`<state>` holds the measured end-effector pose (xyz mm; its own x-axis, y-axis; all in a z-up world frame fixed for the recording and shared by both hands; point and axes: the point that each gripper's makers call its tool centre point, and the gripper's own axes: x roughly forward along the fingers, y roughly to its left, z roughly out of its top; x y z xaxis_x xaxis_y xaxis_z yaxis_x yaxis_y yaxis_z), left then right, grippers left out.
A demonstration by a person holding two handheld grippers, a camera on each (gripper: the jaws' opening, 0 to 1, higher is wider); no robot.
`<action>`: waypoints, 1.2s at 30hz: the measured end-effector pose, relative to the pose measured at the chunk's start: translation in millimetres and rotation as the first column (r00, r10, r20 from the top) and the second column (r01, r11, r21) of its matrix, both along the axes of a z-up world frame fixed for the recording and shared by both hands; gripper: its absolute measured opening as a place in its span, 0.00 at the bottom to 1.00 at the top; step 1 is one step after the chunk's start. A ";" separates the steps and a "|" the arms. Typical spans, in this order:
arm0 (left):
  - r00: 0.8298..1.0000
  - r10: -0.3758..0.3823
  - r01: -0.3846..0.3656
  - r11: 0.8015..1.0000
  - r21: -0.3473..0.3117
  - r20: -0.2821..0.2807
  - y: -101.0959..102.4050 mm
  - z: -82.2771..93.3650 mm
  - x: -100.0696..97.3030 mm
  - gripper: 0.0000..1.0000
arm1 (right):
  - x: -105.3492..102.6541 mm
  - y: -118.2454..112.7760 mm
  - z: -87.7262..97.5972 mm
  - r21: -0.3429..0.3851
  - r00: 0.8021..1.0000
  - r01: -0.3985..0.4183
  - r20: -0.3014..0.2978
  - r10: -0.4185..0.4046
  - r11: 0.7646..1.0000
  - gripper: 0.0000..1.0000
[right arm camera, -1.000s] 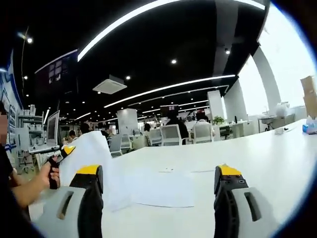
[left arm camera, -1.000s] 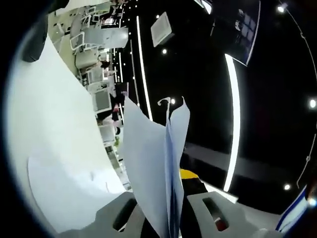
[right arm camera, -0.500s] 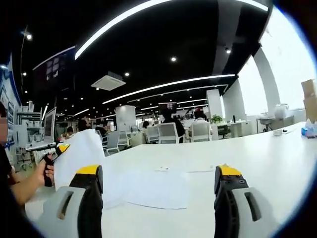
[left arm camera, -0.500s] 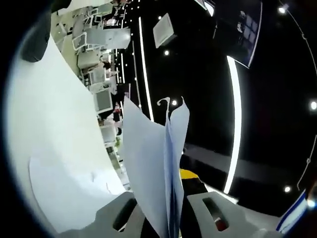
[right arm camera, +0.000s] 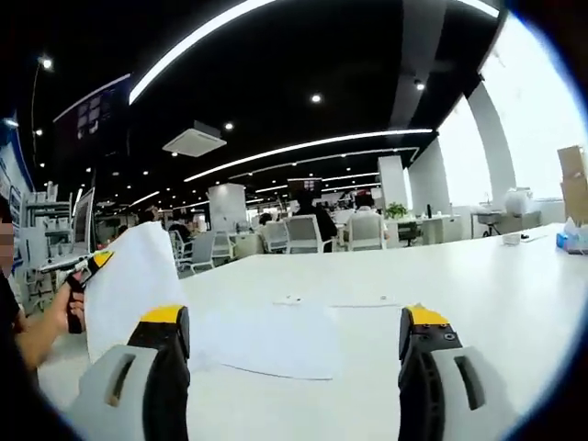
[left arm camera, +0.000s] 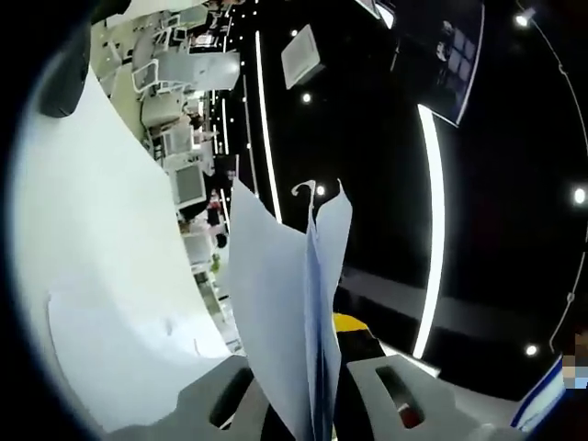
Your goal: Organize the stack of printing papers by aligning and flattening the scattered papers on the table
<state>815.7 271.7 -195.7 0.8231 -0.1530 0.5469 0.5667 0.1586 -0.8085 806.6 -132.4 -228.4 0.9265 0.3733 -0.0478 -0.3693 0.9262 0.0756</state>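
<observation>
Held sheets [right arm camera: 129, 285] risen slightly; left claw [left arm camera: 317, 404] clamps them; right claw [right arm camera: 287, 367] agape, empty.

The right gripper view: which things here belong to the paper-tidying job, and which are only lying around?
Part of the job:
- lifted papers, held by the left claw
- flat sheets on the white table
- right claw, open, holding nothing

Only lying around:
- cardboard box
- office chairs
</observation>
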 end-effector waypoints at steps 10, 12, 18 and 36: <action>1.000 0.020 -0.020 1.000 0.000 0.002 6.6 0.6 -1.8 0.06 | 7.1 1.4 -10.0 -0.103 0.997 -0.042 -0.066 0.035 0.994 0.90; 1.000 0.020 -0.020 1.000 -0.005 0.002 7.2 0.6 -2.1 0.06 | 9.4 -0.2 -10.3 -0.108 0.996 -0.049 -0.077 0.041 0.993 0.90; 1.000 0.023 -0.023 1.000 -0.009 0.007 9.8 1.6 -1.7 0.06 | 14.2 -3.5 -15.8 -0.095 0.984 -0.100 -0.156 0.084 0.990 0.90; 1.000 0.028 -0.028 1.000 -0.011 -0.001 11.6 -0.7 -1.6 0.06 | 24.7 -10.5 -13.2 -0.189 0.965 -0.164 -0.236 0.117 0.968 0.89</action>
<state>814.1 283.3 -196.4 0.8272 -0.1234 0.5481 0.5618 0.1655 -0.8106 831.3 -142.9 -241.5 0.8227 0.4597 -0.3346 -0.4926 0.8701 -0.0158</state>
